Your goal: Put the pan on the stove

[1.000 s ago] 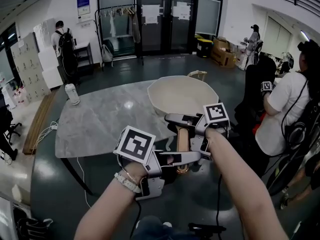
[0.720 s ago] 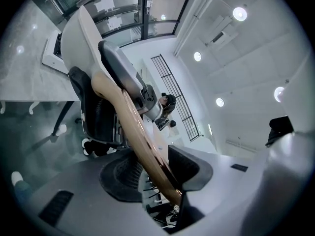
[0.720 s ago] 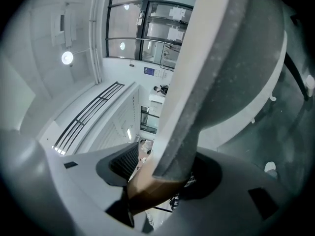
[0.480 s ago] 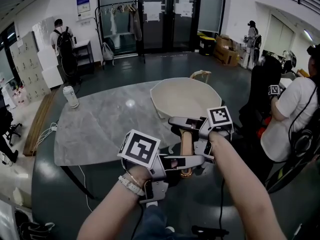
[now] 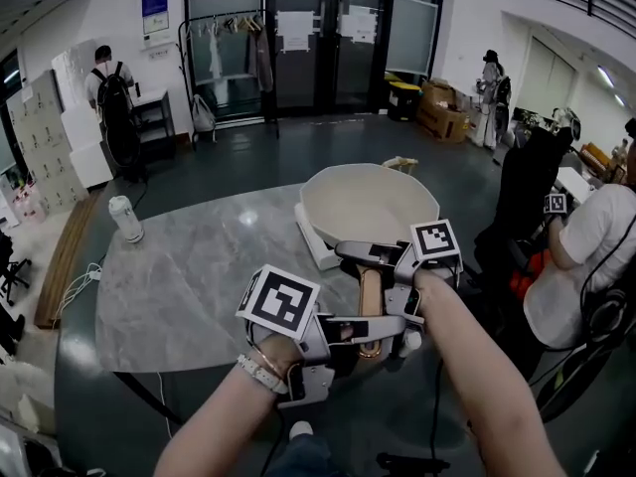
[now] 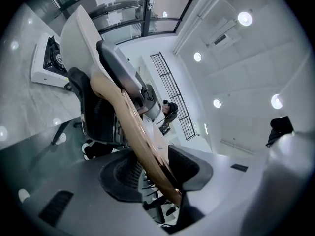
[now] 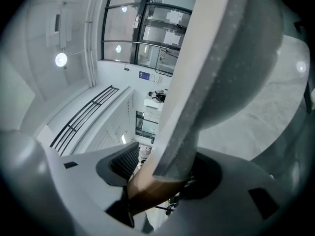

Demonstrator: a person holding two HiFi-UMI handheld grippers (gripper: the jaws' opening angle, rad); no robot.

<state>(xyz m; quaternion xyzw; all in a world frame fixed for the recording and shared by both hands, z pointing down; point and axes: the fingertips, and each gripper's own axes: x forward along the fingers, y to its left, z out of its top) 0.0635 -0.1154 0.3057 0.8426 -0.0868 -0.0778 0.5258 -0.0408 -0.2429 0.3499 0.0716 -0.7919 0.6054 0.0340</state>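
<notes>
The jaws of the left gripper (image 6: 158, 167) are clenched on the tan wooden handle (image 6: 132, 124) of the pan, with dark ribbed pads pressing either side near its free end. The jaws of the right gripper (image 7: 156, 180) are clamped further up, where the wood meets the pan's grey metal neck.

In the head view, the left gripper (image 5: 370, 328) reaches in from the left and the right gripper (image 5: 370, 258) from the right. They cross the handle (image 5: 370, 291) one behind the other. Two grips spaced along the handle most likely share the weight of the wide bowl and stop it rolling, and the near-level grippers keep the bowl flat.

The large, deep cream-coloured pan (image 5: 368, 202) is held out ahead of the person, over the far right part of the grey marble-patterned table (image 5: 189, 266). A flat white tabletop stove (image 5: 316, 249) shows as a corner under the pan's left edge. In the left gripper view its dark burner (image 6: 49, 60) sits just beside the bowl. The pan seems to be above or just reaching the stove, but whether its base touches it cannot be told.

A white cylindrical tumbler (image 5: 126, 219) stands well apart at the table's far left.
</notes>
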